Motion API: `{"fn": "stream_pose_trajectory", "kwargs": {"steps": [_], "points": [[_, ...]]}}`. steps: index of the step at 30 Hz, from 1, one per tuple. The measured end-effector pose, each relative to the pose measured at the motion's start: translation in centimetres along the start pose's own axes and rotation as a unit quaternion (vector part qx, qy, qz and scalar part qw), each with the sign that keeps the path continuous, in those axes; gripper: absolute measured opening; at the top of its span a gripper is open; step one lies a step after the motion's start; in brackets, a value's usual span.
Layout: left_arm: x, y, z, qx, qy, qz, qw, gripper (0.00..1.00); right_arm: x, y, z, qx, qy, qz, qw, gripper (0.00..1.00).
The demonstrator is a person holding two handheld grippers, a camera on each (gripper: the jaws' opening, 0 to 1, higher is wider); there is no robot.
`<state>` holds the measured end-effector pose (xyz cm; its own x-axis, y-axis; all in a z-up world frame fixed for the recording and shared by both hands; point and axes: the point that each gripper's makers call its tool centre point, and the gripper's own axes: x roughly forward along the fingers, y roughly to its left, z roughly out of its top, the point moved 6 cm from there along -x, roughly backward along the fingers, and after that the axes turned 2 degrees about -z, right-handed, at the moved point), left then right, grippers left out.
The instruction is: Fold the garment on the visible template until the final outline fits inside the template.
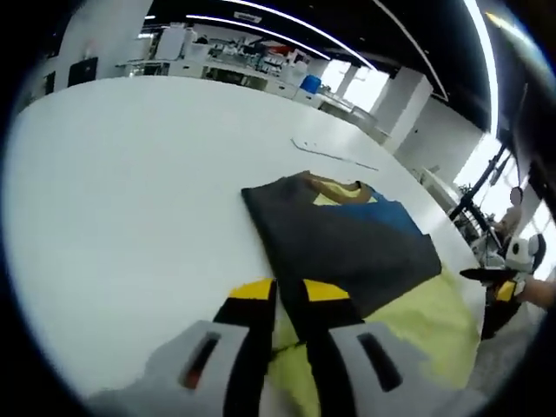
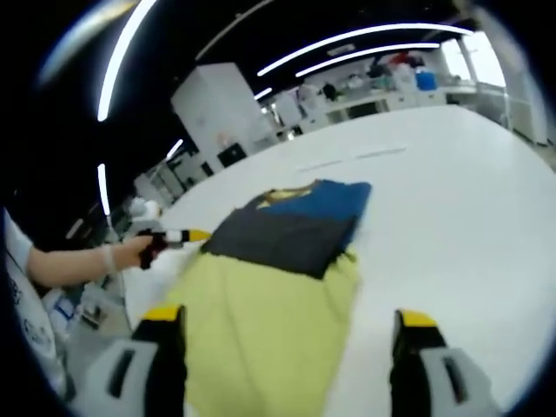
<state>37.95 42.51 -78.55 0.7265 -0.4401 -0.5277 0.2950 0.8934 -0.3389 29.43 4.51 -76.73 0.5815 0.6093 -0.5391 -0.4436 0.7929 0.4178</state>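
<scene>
Mid-fold, the shirt (image 2: 278, 278) lies partly folded on the white table (image 2: 452, 191), the left gripper (image 1: 291, 300) pinching its yellow edge and the right gripper (image 2: 291, 326) wide open, empty; next comes another fold inward.

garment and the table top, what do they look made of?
Garment: looks like soft knit fabric, likely cotton jersey; it drapes, folds flat and wrinkles, with matte yellow, dark grey and blue panels. Table: smooth white hard surface, perhaps laminate or a coated board; it shows a faint sheen and no grain. Neither can be confirmed by look alone.
</scene>
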Motion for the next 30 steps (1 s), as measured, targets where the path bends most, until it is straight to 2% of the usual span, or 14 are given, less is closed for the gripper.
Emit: {"fn": "stream_pose_trajectory", "kwargs": {"steps": [4,7,8,12,14,18,30], "points": [[-0.3,-0.9,0.3,0.056,-0.010,-0.033,0.9978,0.43,0.0,0.2,0.2,-0.003,-0.003,0.003,1.0000,0.99],[-0.7,-2.0,0.6,0.096,-0.021,-0.056,0.9936,0.64,0.0,0.2,0.3,-0.004,-0.007,0.005,1.0000,0.99],[-0.9,-2.6,0.5,0.109,-0.021,-0.071,0.9913,0.74,-0.1,0.2,0.4,-0.005,-0.008,0.005,0.9999,0.99],[-1.5,-3.9,0.4,0.146,-0.018,-0.094,0.9847,0.93,-0.2,0.3,0.7,-0.010,-0.013,0.007,0.9998,0.99],[-2.5,-5.7,0.3,0.161,-0.019,-0.109,0.9807,0.96,-0.3,0.3,0.9,-0.013,-0.014,0.007,0.9998,0.99],[-3.5,-6.4,0.0,0.172,-0.017,-0.120,0.9776,0.99,-0.4,0.4,1.1,-0.018,-0.016,0.008,0.9997,0.99],[-6.9,-6.4,-2.1,0.178,-0.007,-0.125,0.9760,0.97,-1.7,0.7,1.5,-0.031,-0.022,0.001,0.9993,0.99]]}}
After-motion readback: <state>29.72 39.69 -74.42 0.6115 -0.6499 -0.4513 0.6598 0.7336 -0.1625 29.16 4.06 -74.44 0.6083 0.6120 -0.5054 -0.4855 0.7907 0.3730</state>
